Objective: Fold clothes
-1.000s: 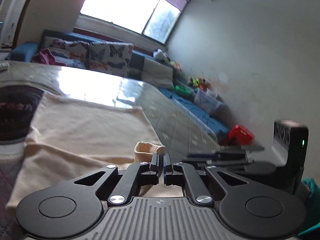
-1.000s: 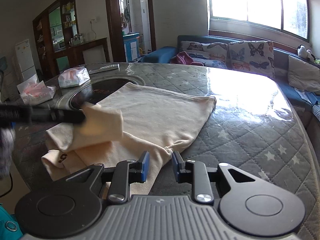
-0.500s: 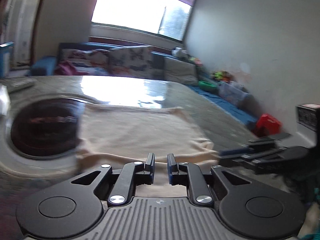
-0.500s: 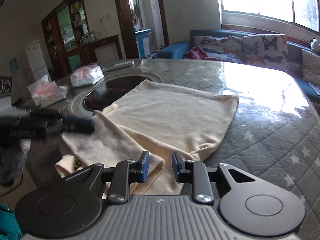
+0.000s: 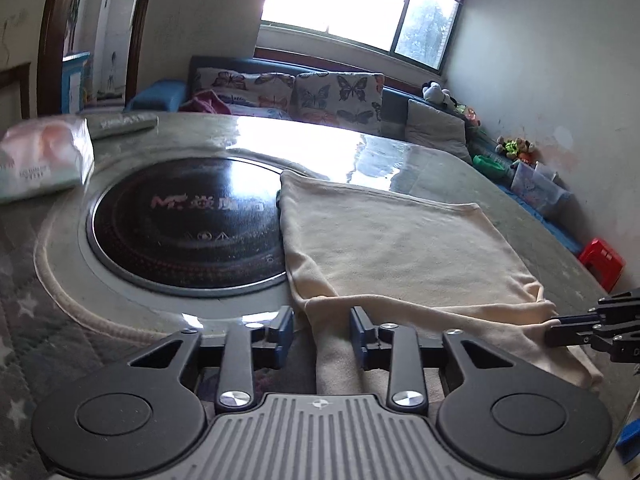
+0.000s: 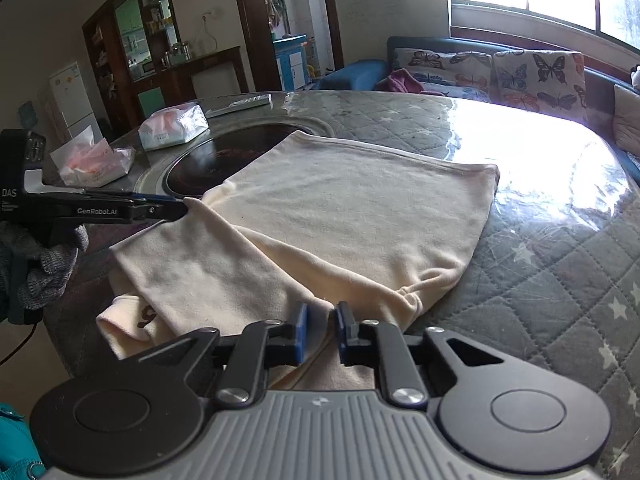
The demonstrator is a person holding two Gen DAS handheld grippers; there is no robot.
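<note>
A cream garment point(image 5: 404, 248) lies on the quilted table point(image 6: 560, 264), partly folded. The left gripper point(image 5: 321, 334) is open over its near edge. The right gripper point(image 6: 320, 332) is open. Only the right view shows tissue packs point(image 6: 94, 162).

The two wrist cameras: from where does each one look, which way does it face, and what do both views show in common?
Left wrist: sits behind the open left gripper, facing the window across the cream garment; the right gripper shows at right.
Right wrist: sits behind the open right gripper, facing the doorway; the left gripper and a gloved hand show at left.
Shared: the garment, black round cooktop, tissue pack, butterfly cushions.
</note>
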